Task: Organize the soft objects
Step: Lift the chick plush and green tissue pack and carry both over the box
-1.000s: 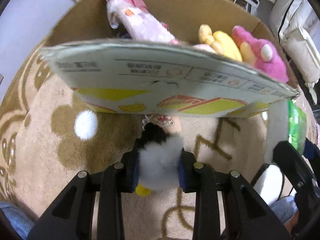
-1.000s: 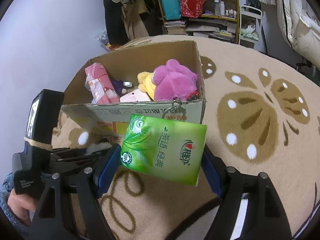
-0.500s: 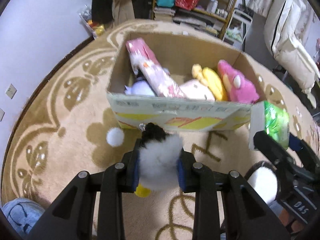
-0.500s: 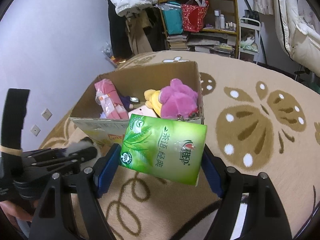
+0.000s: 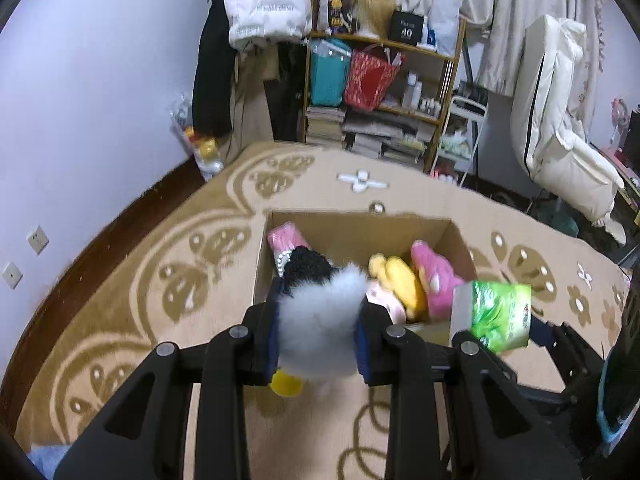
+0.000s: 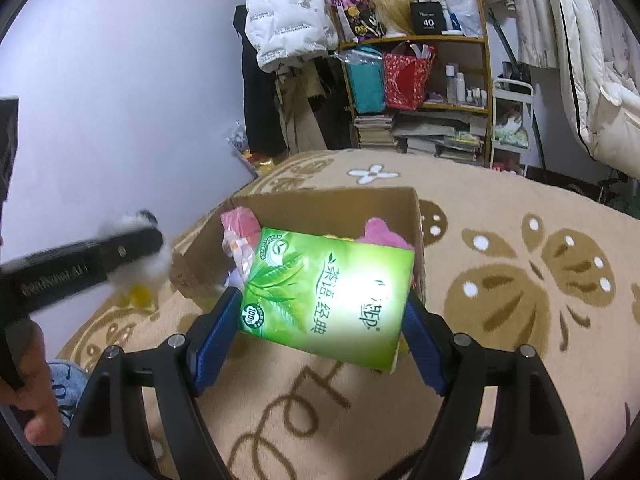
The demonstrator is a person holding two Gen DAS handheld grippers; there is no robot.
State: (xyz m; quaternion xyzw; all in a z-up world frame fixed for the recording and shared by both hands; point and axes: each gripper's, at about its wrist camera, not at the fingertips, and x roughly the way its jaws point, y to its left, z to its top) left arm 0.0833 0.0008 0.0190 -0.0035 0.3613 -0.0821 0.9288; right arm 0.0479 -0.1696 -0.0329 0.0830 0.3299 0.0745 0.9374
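Observation:
My left gripper (image 5: pixel 318 330) is shut on a white, black and yellow plush toy (image 5: pixel 320 320), held in the air at the near left corner of an open cardboard box (image 5: pixel 360 226). The box holds a pink packet (image 5: pixel 284 238), a yellow plush (image 5: pixel 394 276) and a pink plush (image 5: pixel 434 280). My right gripper (image 6: pixel 324 312) is shut on a green tissue pack (image 6: pixel 328 298), held above the box's near edge (image 6: pixel 192 256). The left gripper and its plush toy (image 6: pixel 138 256) show blurred at the left of the right wrist view. The tissue pack also shows in the left wrist view (image 5: pixel 496 316).
The box stands on a beige patterned carpet (image 5: pixel 160 288). A cluttered wooden shelf (image 5: pixel 384 92) and hanging coats (image 5: pixel 264 8) stand at the back wall. White bedding (image 5: pixel 560 128) is at the right. A hand (image 6: pixel 36 392) grips the left tool.
Both grippers have risen and moved toward the box with their loads. The view now looks down into the box from above instead of at its front wall.

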